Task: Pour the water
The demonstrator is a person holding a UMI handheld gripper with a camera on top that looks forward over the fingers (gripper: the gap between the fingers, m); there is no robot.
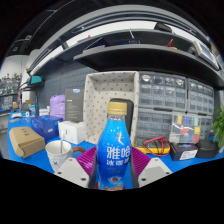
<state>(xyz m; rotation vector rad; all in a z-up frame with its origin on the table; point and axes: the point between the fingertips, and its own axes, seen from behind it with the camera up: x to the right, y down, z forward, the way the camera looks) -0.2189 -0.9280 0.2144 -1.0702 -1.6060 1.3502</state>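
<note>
From the gripper view, I see my gripper (113, 172) at the bottom centre of the frame with a blue bottle (114, 150) standing upright between its two fingers. The purple pads (86, 158) sit against the bottle's sides low down, left and right, so the fingers are closed to about the bottle's width and appear to press on it from both sides; I read this as a firm hold. The bottle has a yellowish cap (118, 107) still on it and a blue label with white characters (I cannot read them well enough to quote).

At the lower left of the frame, just beside the left finger, a white cup (59, 152) stands upright on the blue table (12, 152), apart from the bottle. Further left lies a brown cardboard box (26, 141), and behind it a blue crate (43, 126) and a small white box (71, 131).

In the middle of the frame, behind the bottle, a patterned beige panel (104, 96) stands upright. To the right of it, grey drawer cabinets (170, 98) fill the upper right part of the scene. At the lower right, beyond the right finger, a clear container (184, 132) with coloured items inside sits on a dark base, and some green leaves (217, 125) show at the far right edge. Orange wires (153, 147) lie on the table just right of the bottle. Shelving (110, 40) arches across the top of the frame.
</note>
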